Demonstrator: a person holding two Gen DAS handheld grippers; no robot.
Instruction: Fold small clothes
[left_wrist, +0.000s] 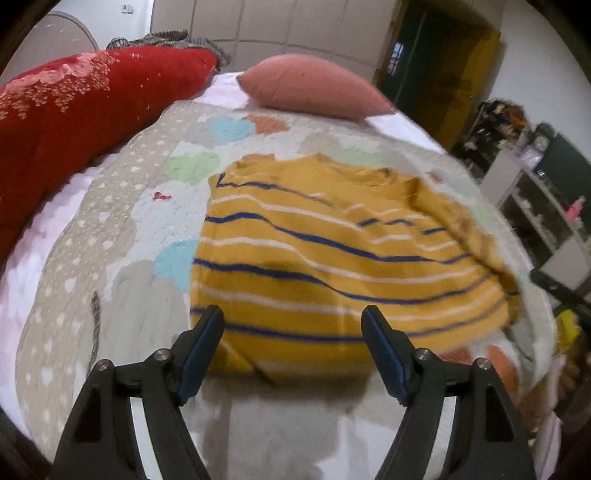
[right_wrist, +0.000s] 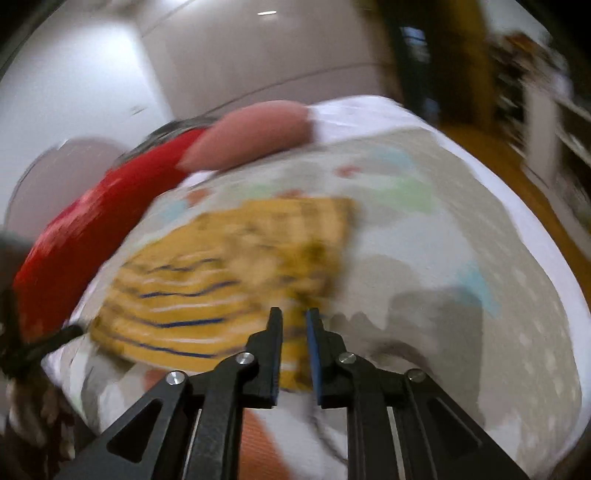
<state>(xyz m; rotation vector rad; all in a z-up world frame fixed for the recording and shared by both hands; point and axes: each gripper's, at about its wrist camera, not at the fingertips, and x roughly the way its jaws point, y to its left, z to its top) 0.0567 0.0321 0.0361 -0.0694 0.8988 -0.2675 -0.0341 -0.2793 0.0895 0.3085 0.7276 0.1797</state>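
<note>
Garment: I found a yellow striped shirt lying flat on the patterned quilt, blue and white stripes across it, collar end toward the far side of the bed

Fold state: in the left wrist view the shirt's right-hand side looked rumpled and doubled over – the blur kept me from judging how neatly

Left gripper: I saw its jaws standing wide apart above the shirt's near hem, nothing between the pads, no contact that I could confirm

Right gripper: I saw its jaws drawn nearly together, a narrow gap remaining, at the shirt's near right corner – yellow cloth showed in the gap, but I could not tell whether the pads pinched it

Bedding: a red floral blanket lay along the left edge, a pink pillow at the head, both well apart from the shirt

Picture quality: the right wrist view was heavily smeared, so I held its detail as uncertain
</note>
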